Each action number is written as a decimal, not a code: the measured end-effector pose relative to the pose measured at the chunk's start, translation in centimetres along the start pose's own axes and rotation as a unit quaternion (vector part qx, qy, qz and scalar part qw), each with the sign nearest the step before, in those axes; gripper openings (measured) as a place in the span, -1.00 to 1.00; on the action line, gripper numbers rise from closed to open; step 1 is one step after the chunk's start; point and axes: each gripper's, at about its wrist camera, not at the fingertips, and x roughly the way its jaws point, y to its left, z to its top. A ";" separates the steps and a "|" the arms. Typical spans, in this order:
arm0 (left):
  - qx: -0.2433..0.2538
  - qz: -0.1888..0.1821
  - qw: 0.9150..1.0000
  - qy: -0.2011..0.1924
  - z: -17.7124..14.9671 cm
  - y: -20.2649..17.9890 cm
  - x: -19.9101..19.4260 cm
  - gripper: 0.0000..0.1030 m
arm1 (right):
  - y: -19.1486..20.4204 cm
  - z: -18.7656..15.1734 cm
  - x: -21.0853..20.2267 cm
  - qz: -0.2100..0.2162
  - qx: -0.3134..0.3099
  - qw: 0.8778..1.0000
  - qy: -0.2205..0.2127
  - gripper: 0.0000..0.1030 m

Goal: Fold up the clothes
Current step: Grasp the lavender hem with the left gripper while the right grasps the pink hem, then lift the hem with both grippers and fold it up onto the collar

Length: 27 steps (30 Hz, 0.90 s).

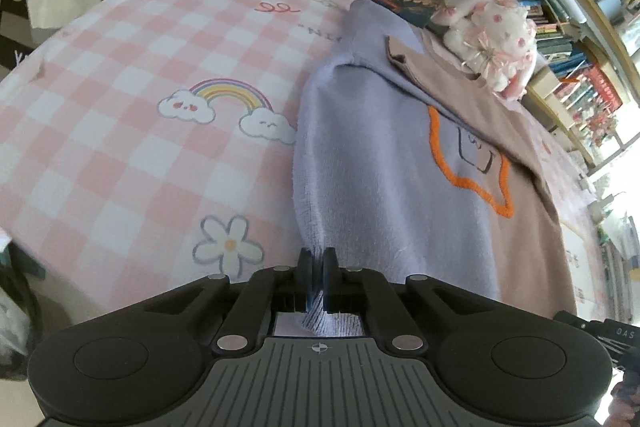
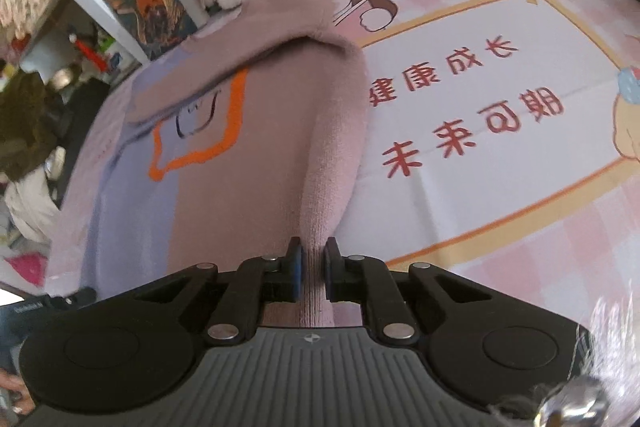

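Two-tone sweater point(image 1: 384, 163) lay flat on the checked bedsheet point(image 1: 120, 115) near its bookshelf-side edge; left gripper point(image 1: 318, 273) pinched its lilac hem corner, right gripper point(image 2: 313, 267) its pink hem corner.

Likely a child's bedroom: cartoon bedsheet point(image 1: 140, 75), plush toy point(image 1: 492, 39), bookshelves point(image 1: 580, 27).

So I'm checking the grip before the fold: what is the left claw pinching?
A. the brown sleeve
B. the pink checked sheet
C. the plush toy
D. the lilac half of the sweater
D: in the left wrist view, the left claw is shut on the lilac hem of the sweater, beside the pink checked sheet.
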 end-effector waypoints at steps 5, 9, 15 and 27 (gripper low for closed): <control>-0.019 -0.023 1.000 0.001 -2.0 0.2 -2.3 -0.94 | -0.8 -1.2 -2.5 0.015 0.004 1.000 0.000 -0.82; -0.031 -0.034 0.999 0.005 -3.9 0.1 -4.0 -0.94 | -2.2 -2.8 -4.5 0.030 0.027 0.999 0.005 -0.82; -0.050 -0.036 0.998 0.021 -7.0 0.1 -5.4 -0.94 | -4.3 -5.5 -6.5 0.037 0.039 0.998 0.029 -0.82; -0.125 -0.171 0.972 -0.103 -2.0 -1.7 -8.5 -0.94 | -4.5 -3.3 -12.0 0.120 0.053 0.990 -0.044 -0.82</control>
